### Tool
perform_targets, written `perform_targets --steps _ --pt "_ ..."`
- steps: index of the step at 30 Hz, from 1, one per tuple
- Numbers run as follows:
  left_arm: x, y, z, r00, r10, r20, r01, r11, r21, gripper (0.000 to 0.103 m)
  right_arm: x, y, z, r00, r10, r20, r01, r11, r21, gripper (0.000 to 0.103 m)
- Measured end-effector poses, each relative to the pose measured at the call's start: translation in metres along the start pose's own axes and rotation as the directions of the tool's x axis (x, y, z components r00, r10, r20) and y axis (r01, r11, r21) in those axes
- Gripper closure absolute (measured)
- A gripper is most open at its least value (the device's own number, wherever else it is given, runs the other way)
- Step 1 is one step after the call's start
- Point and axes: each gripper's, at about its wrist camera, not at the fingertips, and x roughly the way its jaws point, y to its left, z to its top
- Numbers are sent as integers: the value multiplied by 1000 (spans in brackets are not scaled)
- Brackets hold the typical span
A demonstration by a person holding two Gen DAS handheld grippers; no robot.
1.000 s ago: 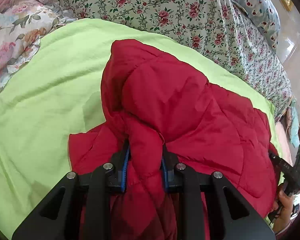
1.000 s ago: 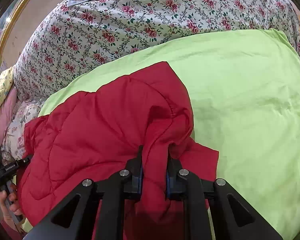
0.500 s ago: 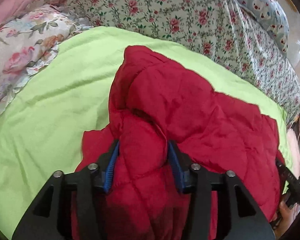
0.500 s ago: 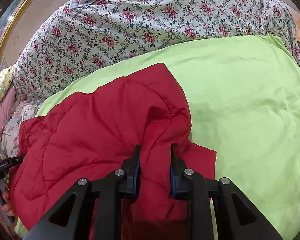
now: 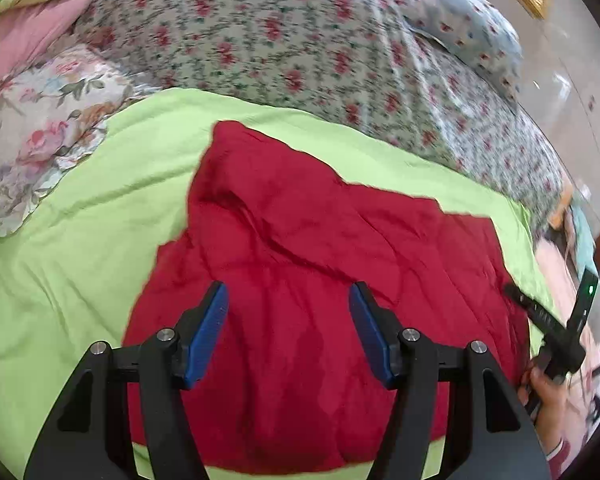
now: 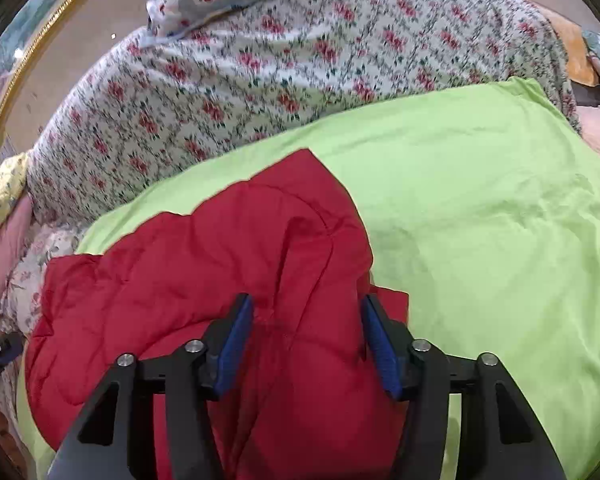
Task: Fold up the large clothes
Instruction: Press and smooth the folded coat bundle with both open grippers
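Jacket: the red quilted jacket (image 5: 308, 248) is lying on the green sheet (image 5: 71, 216), which is covering the near part of the bed; it is already folded over itself into a thick bundle with several layers.
Left tongs: the left gripper (image 5: 287, 300) is opening its jaws just above the jacket; the red cloth is showing between the blue pads (image 5: 207, 332), but they are not pressing on it, so it is released.
Right tongs: the right gripper (image 6: 306, 314) is also opening; a raised ridge of the jacket is standing between its pads (image 6: 235, 340), apparently free, though on the left pad I cannot tell for sure.
Done: one fold is looking finished and put down, I think.
Left to do: the edges are lying uneven, with a corner sticking out to the far side and another near the right gripper; probably one more fold and some smoothing are needed.
Around: a floral quilt (image 5: 283, 40) is lying behind the sheet.
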Motion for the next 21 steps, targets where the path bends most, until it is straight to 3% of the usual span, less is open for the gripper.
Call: perform_targets --steps 8,19,21 --pt "-12 -28 -27 998 -47 -38 49 996 70 41 -44 17 -14 998 50 44 -48 998 -31 38" --pt "-17 -47 -54 993 -80 -86 90 988 123 41 -67 76 -58 986 135 -97 -154 961 -228 35" --pt "-19 -50 -57 993 -78 -89 89 987 132 36 -64 86 -68 984 130 -123 -159 952 -263 33"
